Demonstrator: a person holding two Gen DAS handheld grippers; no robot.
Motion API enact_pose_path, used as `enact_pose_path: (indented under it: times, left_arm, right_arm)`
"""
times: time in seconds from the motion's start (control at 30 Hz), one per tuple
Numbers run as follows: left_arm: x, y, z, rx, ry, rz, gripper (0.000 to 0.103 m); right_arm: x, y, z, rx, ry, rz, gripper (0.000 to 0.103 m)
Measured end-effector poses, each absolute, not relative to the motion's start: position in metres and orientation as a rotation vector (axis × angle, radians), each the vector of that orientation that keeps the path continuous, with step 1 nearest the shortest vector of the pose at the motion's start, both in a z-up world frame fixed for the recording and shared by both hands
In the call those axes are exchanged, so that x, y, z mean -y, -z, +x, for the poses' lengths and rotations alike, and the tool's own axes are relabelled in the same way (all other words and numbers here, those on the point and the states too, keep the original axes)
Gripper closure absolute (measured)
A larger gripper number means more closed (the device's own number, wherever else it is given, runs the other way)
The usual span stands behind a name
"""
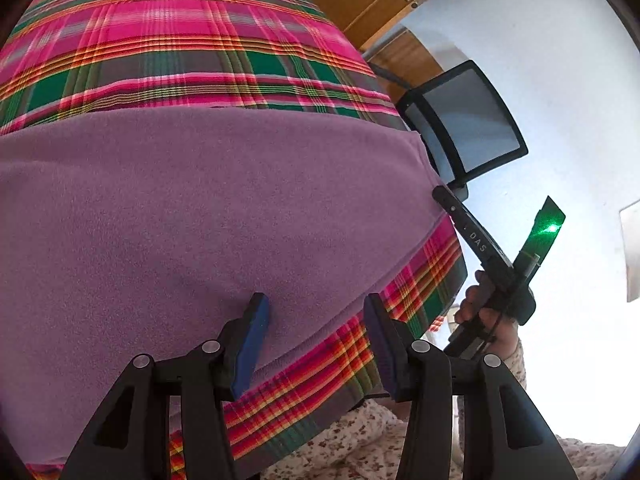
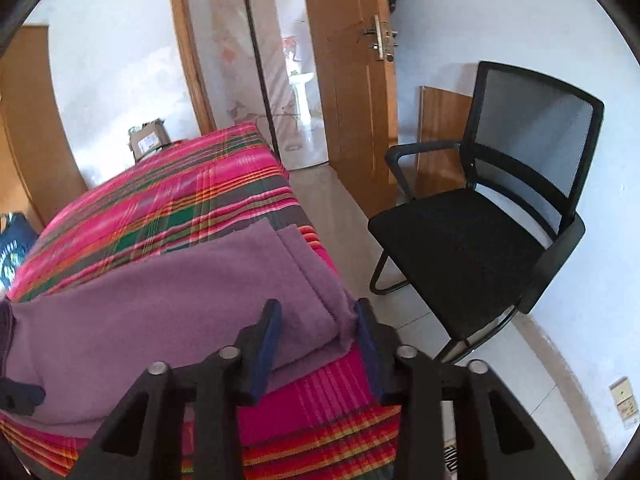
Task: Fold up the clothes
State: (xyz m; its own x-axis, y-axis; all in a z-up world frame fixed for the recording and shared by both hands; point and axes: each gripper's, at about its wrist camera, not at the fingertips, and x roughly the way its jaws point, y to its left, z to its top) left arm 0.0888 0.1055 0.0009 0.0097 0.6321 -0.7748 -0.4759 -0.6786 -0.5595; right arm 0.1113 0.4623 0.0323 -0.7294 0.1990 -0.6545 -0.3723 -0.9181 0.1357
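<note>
Purple fleece garment (image 2: 168, 292) lay folded on the plaid-covered bed (image 2: 168, 196).
Right gripper (image 2: 316, 344) straddled the garment's folded corner, jaws part open, grip uncertain. Left gripper (image 1: 316, 344) hovered over the near edge, jaws apart, empty. Black chair (image 2: 480, 232) stood beside the bed.

Garment (image 2: 168, 292) on bedcover (image 2: 160, 200); chair (image 2: 480, 232) right of bed.

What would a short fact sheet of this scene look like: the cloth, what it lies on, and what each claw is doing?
garment: purple fleece cloth, partly folded, layered at its corner
surface: pink and green plaid cover
left gripper: open, over the cloth's near edge
right gripper: jaws astride the folded corner, not visibly pressing
nearby: black mesh office chair on the floor beside
</note>
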Motion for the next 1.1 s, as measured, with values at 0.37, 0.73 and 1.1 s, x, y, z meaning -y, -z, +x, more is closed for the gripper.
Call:
enact_pose_path:
  times: [0.37,0.73,1.1]
  left_arm:
    - [-0.105,-0.002,0.088,0.171,-1.778,-1.499,0.052]
    - [-0.109,-0.003,0.091,0.148,-1.786,-1.492,0.052]
    - [-0.113,-0.001,0.095,0.131,-1.742,-1.494,0.052]
  right_arm:
    - [-0.471,-0.029,0.116,-0.465,-2.677,-0.932,0.074]
    - [-0.473,-0.026,0.113,-0.508,-2.692,-0.942,0.091]
    - [-0.485,-0.024,0.115,-0.535,-2.664,-0.924,0.093]
